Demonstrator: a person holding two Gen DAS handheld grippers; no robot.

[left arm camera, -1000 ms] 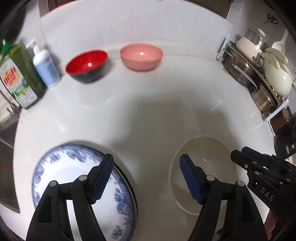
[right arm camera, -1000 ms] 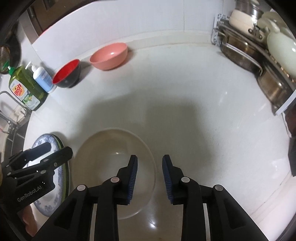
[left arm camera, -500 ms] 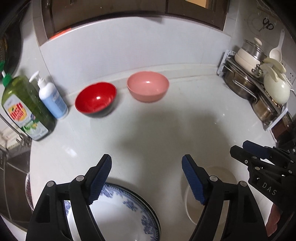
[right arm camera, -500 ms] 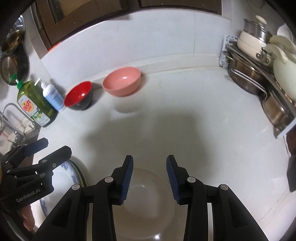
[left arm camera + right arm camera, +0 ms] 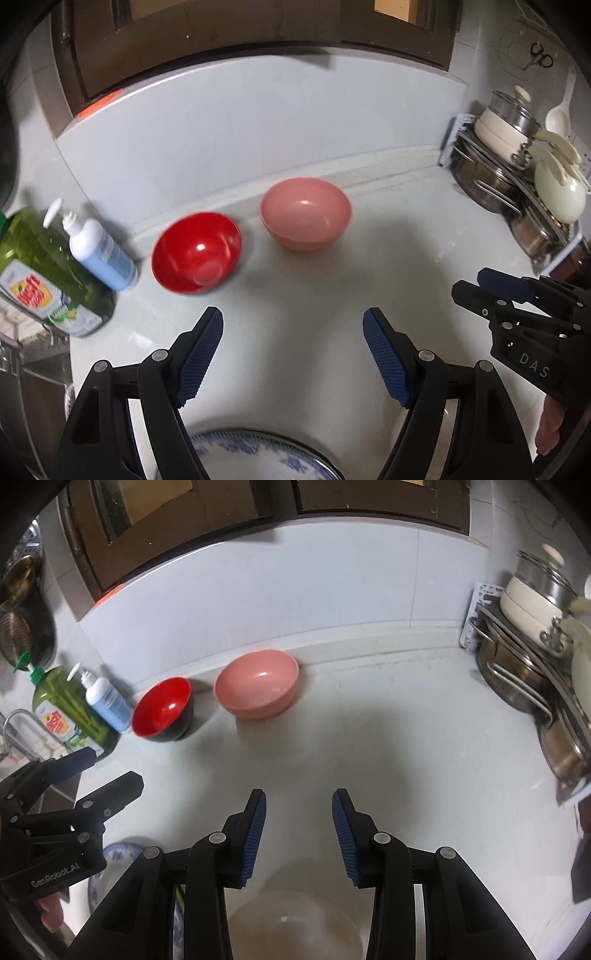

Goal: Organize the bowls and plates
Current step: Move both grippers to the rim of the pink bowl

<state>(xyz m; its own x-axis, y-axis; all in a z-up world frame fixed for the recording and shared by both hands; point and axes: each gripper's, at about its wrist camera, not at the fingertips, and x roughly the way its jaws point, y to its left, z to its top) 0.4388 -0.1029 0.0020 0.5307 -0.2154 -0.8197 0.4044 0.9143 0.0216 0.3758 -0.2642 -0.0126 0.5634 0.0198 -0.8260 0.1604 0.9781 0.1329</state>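
Two bowls are sitting against the back wall, the red bowl [image 5: 195,253] just beside the pink bowl [image 5: 306,218], and I'm judging they're next to be stacked. My left claw [image 5: 293,350] is hanging wide open over the desk [image 5: 406,258], holding nothing. My right claw [image 5: 298,830] is parted about halfway, empty too, its jaws having just been opening. Below me the blue-patterned plate [image 5: 258,461] and the cream bowl [image 5: 291,923] are lying near the front edge, probably parked clear of the dish soap [image 5: 40,273] and pot rack [image 5: 517,184].
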